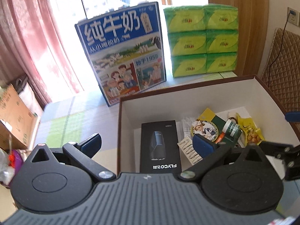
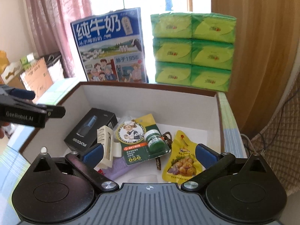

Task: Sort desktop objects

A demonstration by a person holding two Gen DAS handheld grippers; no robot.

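We logged the box (image 2: 211, 110) holding the razor carton (image 2: 90, 129), balm card (image 2: 138, 136), snack pouch (image 2: 181, 159) and comb (image 2: 106, 142). Left gripper (image 1: 148, 140) and right gripper (image 2: 150, 151) were spread, empty. Sorting looked nearly finished; we saw nothing loose outside.

The storage box (image 2: 206, 101) is smooth white cardboard inside. The yellow snack pouch (image 2: 182, 159) is shiny plastic. The black shaver box (image 1: 159, 146) looks matt. The tissue packs (image 2: 193, 50) have glossy wrap.
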